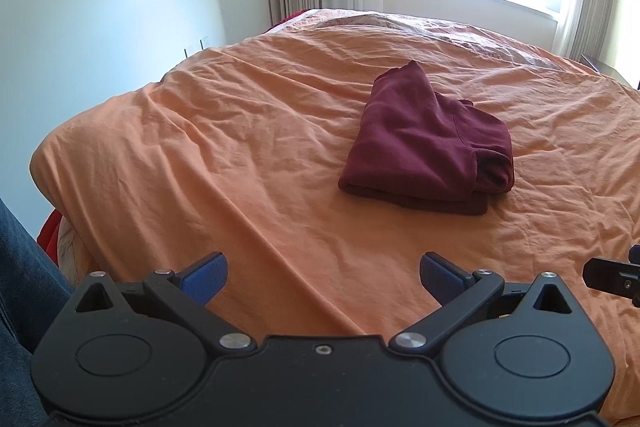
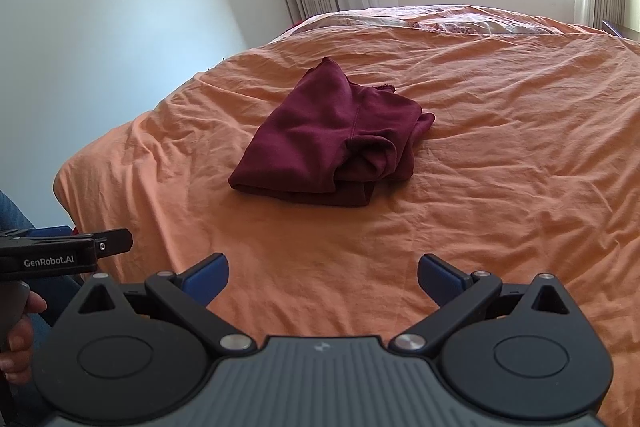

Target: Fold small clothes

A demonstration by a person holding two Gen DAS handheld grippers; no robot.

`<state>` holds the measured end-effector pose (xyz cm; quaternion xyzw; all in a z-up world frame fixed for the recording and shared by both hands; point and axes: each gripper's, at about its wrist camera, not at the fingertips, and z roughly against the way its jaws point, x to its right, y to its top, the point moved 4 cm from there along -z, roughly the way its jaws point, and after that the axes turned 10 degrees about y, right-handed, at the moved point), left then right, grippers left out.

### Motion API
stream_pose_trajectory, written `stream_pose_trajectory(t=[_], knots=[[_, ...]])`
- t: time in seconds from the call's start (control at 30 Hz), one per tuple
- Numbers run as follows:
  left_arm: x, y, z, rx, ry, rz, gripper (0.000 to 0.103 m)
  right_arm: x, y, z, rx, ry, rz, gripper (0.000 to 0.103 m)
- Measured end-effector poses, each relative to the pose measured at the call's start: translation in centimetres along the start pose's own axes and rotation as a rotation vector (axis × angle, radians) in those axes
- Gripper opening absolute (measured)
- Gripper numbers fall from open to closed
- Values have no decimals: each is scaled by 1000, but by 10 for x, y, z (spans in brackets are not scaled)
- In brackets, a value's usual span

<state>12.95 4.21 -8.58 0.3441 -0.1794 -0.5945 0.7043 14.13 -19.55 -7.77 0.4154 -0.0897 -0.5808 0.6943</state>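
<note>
A maroon garment (image 1: 426, 143) is lying folded in a compact bundle on the orange bedsheet (image 1: 240, 147), well apart from both tools. The left gripper (image 1: 323, 277) and right gripper (image 2: 322, 277) are hovering side by side over the sheet's near edge, jaws spread wide, gripping nothing.

"GenRobot.AI" in white letters on the black side of the left tool (image 2: 66, 251), no other readable text
</note>
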Motion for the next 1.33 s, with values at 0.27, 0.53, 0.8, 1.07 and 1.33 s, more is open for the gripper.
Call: stream_pose_trajectory(t=[0.27, 0.53, 0.8, 1.07, 1.33], knots=[[1, -1, 1, 3, 0, -2, 102, -1, 0, 0, -1, 2, -2, 103], [2, -1, 3, -6, -13, 14, 102, -1, -2, -1, -9, 5, -1, 103], [1, -2, 1, -34, -29, 74, 102, -1, -2, 0, -6, 11, 1, 103], [-5, -10, -10, -97, -53, 150, 102, 0, -3, 0, -6, 24, 1, 103], [-5, -11, -14, -109, -37, 137, 102, 3, -4, -1, -10, 30, -12, 103]])
